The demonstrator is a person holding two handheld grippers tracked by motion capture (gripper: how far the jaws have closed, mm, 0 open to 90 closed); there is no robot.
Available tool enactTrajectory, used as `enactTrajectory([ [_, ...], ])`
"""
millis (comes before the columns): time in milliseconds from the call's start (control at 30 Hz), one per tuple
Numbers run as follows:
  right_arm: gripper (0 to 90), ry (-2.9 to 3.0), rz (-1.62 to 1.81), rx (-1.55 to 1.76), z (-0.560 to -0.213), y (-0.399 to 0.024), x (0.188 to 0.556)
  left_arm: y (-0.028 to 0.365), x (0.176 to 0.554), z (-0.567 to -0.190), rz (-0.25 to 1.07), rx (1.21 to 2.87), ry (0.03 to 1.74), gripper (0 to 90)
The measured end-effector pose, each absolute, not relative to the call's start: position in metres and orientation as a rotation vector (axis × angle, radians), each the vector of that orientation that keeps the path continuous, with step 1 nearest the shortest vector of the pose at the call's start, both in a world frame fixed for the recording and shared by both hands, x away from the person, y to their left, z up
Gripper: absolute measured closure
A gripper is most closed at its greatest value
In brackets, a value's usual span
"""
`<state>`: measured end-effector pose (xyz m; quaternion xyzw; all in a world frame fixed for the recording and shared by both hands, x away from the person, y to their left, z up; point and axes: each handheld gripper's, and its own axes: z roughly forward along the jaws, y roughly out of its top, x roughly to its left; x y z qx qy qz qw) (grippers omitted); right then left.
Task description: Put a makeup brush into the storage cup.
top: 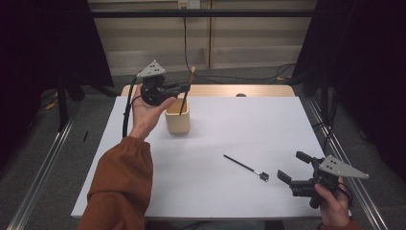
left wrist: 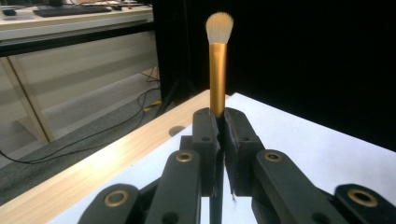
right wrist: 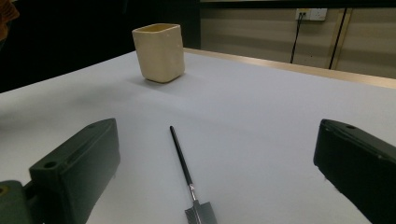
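My left gripper point(top: 184, 87) is shut on a makeup brush point(top: 187, 88) with a gold ferrule and black handle, held upright above the cream cup point(top: 177, 117). In the left gripper view the brush point(left wrist: 217, 70) rises from between the closed jaws, its pale bristles on top. The handle's lower end hangs at or just inside the cup's mouth. A thin black brush point(top: 244, 166) with a small flat head lies on the white table. My right gripper point(top: 294, 168) stands open just to its right, near the front edge. In the right gripper view that thin brush point(right wrist: 184, 168) lies between the wide jaws, with the cup point(right wrist: 159, 51) beyond.
The white table point(top: 230, 129) has a wooden strip point(top: 225, 90) along its far edge. Cables run over the grey floor behind. Dark curtains hang at both sides.
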<state>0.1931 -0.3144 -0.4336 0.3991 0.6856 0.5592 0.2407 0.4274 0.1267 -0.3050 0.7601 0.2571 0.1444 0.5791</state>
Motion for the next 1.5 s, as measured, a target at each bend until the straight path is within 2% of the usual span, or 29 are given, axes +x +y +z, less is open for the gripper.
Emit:
enactTrajectory([
  [833,0.0,1.876,1.530,1.100,-0.434,-0.315,0.193,0.143,0.461,-0.325,0.354,1.773,0.690,83.8],
  [1500,0.0,1.878,1.529,1.097,-0.434,-0.315,0.193,0.143,0.469,-0.338,0.391,1.775,0.713,83.9],
])
